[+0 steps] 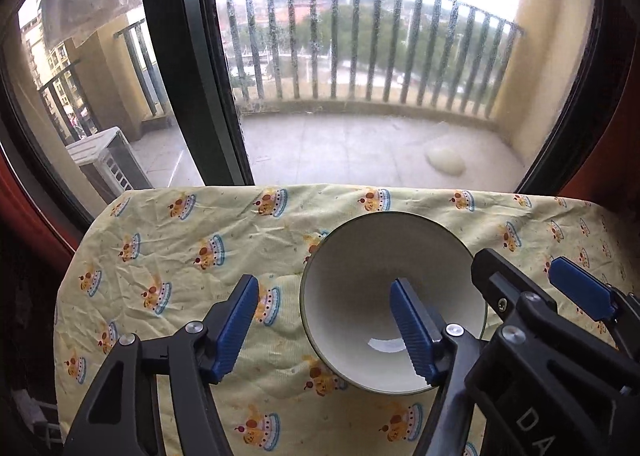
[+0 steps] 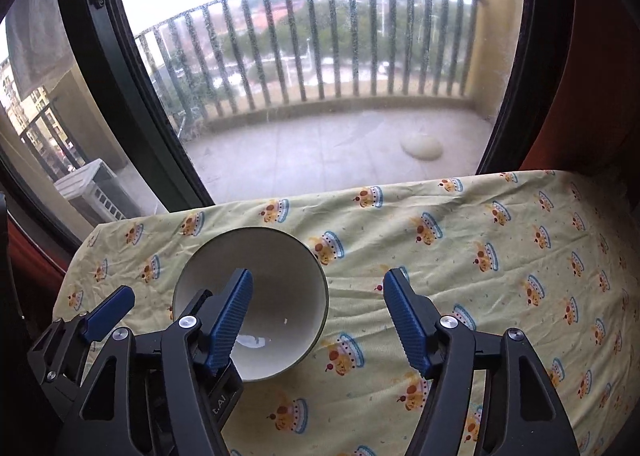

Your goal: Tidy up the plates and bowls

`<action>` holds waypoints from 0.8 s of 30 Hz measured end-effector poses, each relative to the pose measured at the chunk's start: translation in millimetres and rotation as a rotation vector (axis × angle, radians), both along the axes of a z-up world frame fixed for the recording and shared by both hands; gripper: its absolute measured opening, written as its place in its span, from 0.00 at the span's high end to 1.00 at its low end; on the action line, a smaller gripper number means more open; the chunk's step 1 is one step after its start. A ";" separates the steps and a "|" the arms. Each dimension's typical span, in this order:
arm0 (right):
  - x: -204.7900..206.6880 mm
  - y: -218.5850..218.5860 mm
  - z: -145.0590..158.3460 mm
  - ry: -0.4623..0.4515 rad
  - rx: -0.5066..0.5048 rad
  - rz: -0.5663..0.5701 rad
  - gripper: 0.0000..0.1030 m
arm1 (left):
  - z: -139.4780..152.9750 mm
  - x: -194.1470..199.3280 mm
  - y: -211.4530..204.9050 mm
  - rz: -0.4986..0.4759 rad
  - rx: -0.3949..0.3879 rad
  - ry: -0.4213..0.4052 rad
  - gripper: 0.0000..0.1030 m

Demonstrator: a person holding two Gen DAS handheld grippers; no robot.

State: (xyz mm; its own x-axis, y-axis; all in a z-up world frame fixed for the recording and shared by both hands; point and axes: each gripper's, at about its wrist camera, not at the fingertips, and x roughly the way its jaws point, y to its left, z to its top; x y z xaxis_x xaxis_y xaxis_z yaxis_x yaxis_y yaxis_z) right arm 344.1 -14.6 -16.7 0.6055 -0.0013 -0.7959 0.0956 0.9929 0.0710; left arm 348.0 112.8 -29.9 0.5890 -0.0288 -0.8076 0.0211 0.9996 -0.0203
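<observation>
One cream bowl (image 1: 372, 256) with a dark green rim stands upright on a yellow cloth printed with cartoon crowns (image 1: 172, 240). My left gripper (image 1: 326, 326) straddles the bowl's left wall, one blue pad outside and one inside, with gaps on both sides. My right gripper (image 2: 318, 320) straddles the right wall of the same bowl (image 2: 280, 272) in the same way, without pressing it. The right gripper (image 1: 520, 268) also shows past the bowl in the left wrist view. One of the left gripper's fingers (image 2: 108, 310) shows at the left in the right wrist view. No plates are in view.
The cloth-covered table (image 2: 500, 256) ends just before a large window with a black frame (image 1: 200, 75). A balcony with a railing (image 1: 360, 43) lies behind the glass. Red curtain (image 2: 592, 95) hangs at the sides. Bare cloth spreads to the bowl's left and right.
</observation>
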 end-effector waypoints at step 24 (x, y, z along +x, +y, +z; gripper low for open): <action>35.6 4.0 -53.5 0.082 -0.003 -0.051 0.81 | -42.6 28.3 2.5 -0.032 -0.027 0.073 0.75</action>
State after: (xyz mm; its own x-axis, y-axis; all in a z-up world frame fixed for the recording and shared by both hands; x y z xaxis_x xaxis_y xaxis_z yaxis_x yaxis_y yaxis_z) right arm 379.8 -10.5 -70.1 0.5372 -0.0330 -0.8428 0.1512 0.9868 0.0578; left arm 376.3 115.3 -72.5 0.5267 -0.0692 -0.8472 0.0503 0.9975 -0.0503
